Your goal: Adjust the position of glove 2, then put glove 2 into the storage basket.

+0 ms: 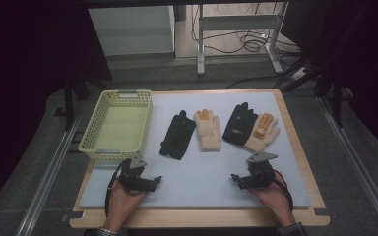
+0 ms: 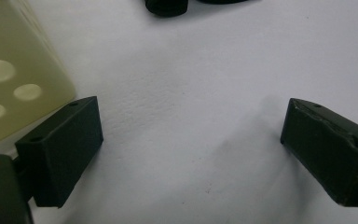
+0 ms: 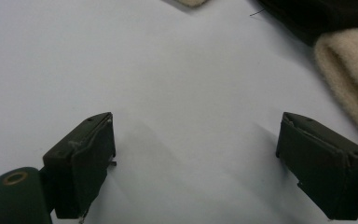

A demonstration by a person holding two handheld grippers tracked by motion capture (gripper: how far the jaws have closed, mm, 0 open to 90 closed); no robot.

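Four gloves lie in a row on the pale mat (image 1: 202, 167). From the left they are a black glove (image 1: 177, 134), a cream glove with orange fingertips (image 1: 208, 130), a second black glove (image 1: 239, 124), and a second cream glove (image 1: 262, 132) that partly overlaps it. My left gripper (image 1: 150, 181) rests near the mat's front left, held by a hand, jaws wide apart over bare mat (image 2: 191, 140). My right gripper (image 1: 239, 180) sits at the front right, also open and holding nothing. In the right gripper view, the cuff of the cream glove (image 3: 354, 60) lies ahead on the right.
A yellow-green perforated basket (image 1: 98, 142) stands at the mat's back left, with nothing in it; its wall (image 2: 14, 79) is close beside my left jaw. The mat lies on a wooden table (image 1: 305, 162). Metal rails run along both sides.
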